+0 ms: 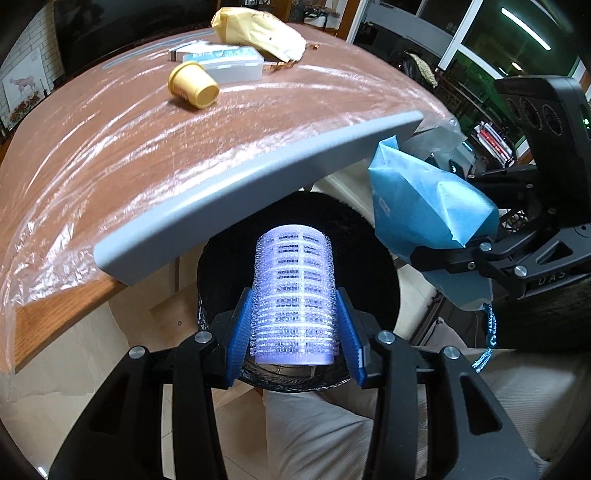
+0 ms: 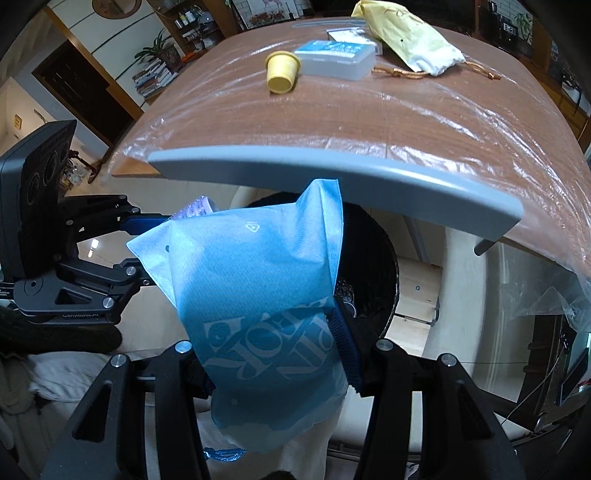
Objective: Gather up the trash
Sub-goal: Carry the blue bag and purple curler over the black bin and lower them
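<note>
Beyond the jaws stood a wooden table (image 1: 122, 155) under clear plastic film (image 1: 55, 229), a grey strip (image 1: 258, 184) lying along its near edge. Far past the jaws lay a yellow cup (image 1: 192, 84) tipped on its side, touching a clear box (image 1: 229, 62), with a yellow pouch (image 1: 258, 31) behind.

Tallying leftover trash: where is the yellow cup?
The yellow cup lies on its side on the table, far from both tools, just in front of the clear plastic box.
</note>
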{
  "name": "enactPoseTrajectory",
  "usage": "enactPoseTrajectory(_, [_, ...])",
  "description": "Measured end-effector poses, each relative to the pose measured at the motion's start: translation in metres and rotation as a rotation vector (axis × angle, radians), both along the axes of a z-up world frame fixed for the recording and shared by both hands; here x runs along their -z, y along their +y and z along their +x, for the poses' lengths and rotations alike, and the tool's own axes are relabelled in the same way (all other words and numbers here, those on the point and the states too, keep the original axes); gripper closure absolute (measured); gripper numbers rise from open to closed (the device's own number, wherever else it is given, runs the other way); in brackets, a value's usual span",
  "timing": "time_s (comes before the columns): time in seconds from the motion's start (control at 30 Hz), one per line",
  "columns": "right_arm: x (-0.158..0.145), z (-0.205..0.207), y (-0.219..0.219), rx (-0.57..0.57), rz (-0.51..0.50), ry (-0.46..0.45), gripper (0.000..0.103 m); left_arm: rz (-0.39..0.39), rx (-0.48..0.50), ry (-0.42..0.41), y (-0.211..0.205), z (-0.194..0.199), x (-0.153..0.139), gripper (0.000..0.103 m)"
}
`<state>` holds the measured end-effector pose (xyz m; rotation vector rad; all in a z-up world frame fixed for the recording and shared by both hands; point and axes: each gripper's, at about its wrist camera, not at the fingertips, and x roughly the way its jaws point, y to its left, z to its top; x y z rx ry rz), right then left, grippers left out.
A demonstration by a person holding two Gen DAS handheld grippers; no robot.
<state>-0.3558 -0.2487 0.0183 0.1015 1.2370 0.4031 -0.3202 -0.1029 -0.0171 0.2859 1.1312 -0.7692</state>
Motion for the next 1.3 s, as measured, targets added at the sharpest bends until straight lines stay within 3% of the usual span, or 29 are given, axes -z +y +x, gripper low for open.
enactPoseTrajectory(1.3, [0.056, 0.017, 0.028, 0.003, -0.097, 0.056, 0.053, 0.16, -0.036, 0.028, -0.022, 0.011, 0.069, 0.058])
